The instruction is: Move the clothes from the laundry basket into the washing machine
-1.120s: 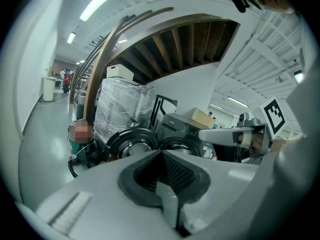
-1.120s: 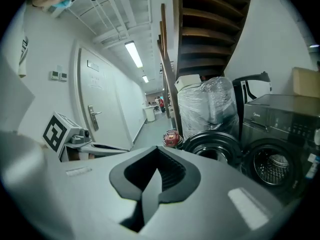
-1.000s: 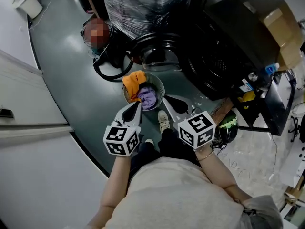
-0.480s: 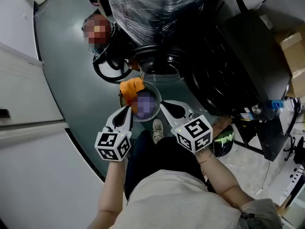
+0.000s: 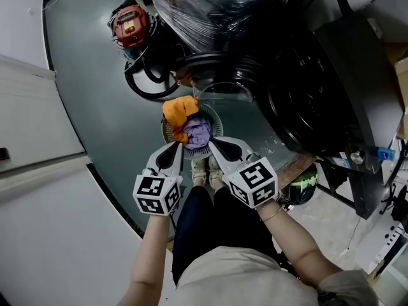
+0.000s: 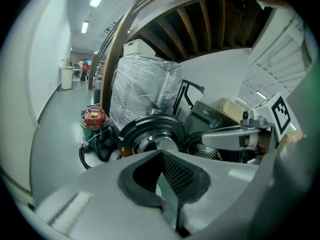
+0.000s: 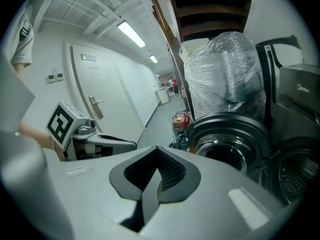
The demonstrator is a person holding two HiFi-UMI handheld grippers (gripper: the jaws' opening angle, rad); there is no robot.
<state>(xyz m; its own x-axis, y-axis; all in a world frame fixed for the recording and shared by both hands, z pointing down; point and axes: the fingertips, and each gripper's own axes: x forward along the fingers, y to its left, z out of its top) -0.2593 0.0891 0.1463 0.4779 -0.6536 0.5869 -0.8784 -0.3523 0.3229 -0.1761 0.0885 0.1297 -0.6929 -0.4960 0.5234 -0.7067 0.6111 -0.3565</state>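
Sitting on the grey-green floor [image 5: 95,107], the round laundry basket [image 5: 217,116] held an orange garment [image 5: 180,109] draped over its far-left rim and a purple garment [image 5: 197,132] bunched in its middle; the basket stood just in front of the washing machine [image 5: 217,81], whose round black port faced it, and none of the clothes lay in the machine's mouth as far as the views showed. The left gripper [image 5: 173,146] hung over the near-left rim of the basket; its jaws were pressed together with nothing between them, as the left gripper view showed against the machine's port. The right gripper [image 5: 215,144] hung over the near-right rim, close beside the purple garment; its jaws were likewise pressed together and held nothing. The two grippers pointed forward and slightly toward each other, with the person's shoes [image 5: 203,171] on the floor between them, just on the near side of the basket. A bulky plastic-wrapped load [image 5: 210,5] rose directly behind the washing machine; a red vacuum cleaner [image 5: 131,23] stood on the floor to the left of it, its black hose [image 5: 143,85] looping toward the machine; a second dark machine [image 5: 312,107] with a large round front stood just to the right; a white wall [image 5: 38,190] bounded the floor's left edge.
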